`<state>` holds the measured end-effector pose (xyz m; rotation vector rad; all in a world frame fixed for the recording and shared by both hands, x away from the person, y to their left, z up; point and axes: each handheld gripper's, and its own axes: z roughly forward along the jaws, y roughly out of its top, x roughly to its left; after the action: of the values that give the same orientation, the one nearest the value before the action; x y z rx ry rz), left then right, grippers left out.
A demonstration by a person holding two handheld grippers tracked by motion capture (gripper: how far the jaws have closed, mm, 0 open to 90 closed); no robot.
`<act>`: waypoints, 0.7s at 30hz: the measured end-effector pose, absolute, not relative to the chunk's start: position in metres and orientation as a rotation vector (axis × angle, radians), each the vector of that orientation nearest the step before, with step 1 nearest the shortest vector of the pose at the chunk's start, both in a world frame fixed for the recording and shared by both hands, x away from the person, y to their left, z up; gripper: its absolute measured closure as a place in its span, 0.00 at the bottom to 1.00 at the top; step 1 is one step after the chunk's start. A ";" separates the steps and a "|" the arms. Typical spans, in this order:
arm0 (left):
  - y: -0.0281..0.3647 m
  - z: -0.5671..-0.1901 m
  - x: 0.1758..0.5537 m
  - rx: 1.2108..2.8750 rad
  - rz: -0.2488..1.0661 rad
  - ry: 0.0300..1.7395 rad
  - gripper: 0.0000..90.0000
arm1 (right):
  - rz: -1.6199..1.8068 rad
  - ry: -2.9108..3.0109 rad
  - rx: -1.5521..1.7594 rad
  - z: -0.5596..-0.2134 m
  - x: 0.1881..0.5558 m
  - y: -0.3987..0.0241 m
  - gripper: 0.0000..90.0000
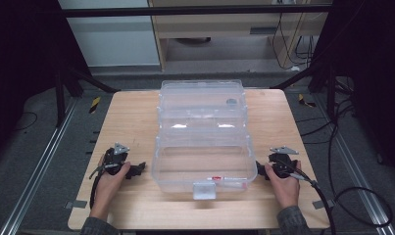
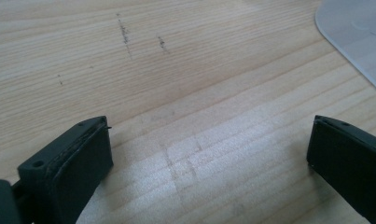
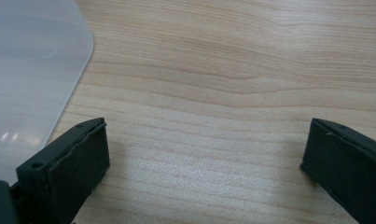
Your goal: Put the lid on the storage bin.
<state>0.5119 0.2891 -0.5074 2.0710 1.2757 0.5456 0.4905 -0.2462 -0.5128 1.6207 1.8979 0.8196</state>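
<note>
From above, a clear plastic box sits in the middle of the wooden surface, its lid laid back toward the far edge and a white latch at its near wall. The left hand-held gripper rests on the surface just beside the box's left side, held in the person's left hand, its tips pointing at the box without touching it. The right hand-held gripper lies close against the box's right side, held in the right hand; whether it touches the wall I cannot tell. A black cable trails from it off the surface's right edge.

In the left gripper view, the left hand-held gripper has its jaws spread wide with bare wood between them; a rounded corner of the box shows at the upper right.

In the right gripper view, the right hand-held gripper is likewise spread wide over bare wood, and the box lies at the left, close beside the left jaw.
</note>
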 end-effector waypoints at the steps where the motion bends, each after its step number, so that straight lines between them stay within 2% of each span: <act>1: 0.289 -0.507 0.511 2.074 0.543 1.272 0.00 | 0.820 1.898 1.622 -0.513 0.490 -0.246 0.01; 3: 0.289 -0.507 0.511 2.075 0.542 1.272 0.00 | 0.821 1.899 1.619 -0.513 0.490 -0.246 0.01; 6: 0.289 -0.503 0.507 2.072 0.545 1.245 0.04 | 0.844 1.905 1.595 -0.512 0.489 -0.246 0.10; 9: 0.290 -0.494 0.502 2.036 0.534 1.231 0.04 | 0.839 1.914 1.555 -0.509 0.486 -0.246 0.14; 12: 0.293 -0.467 0.497 1.926 0.496 1.177 0.05 | 0.791 1.948 1.439 -0.490 0.480 -0.251 0.13; 17: 0.293 -0.440 0.489 1.925 0.472 1.125 0.04 | 0.728 2.016 1.352 -0.458 0.473 -0.259 0.14; 18: 0.290 -0.426 0.485 1.971 0.499 1.101 0.04 | 0.735 2.040 1.329 -0.438 0.471 -0.263 0.14; 21: 0.287 -0.417 0.482 2.016 0.532 1.078 0.04 | 0.749 2.054 1.318 -0.423 0.471 -0.264 0.14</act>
<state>0.4817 0.2871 -0.4169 2.0158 1.0785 0.5317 0.4711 -0.2644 -0.4229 1.3182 2.0539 0.7491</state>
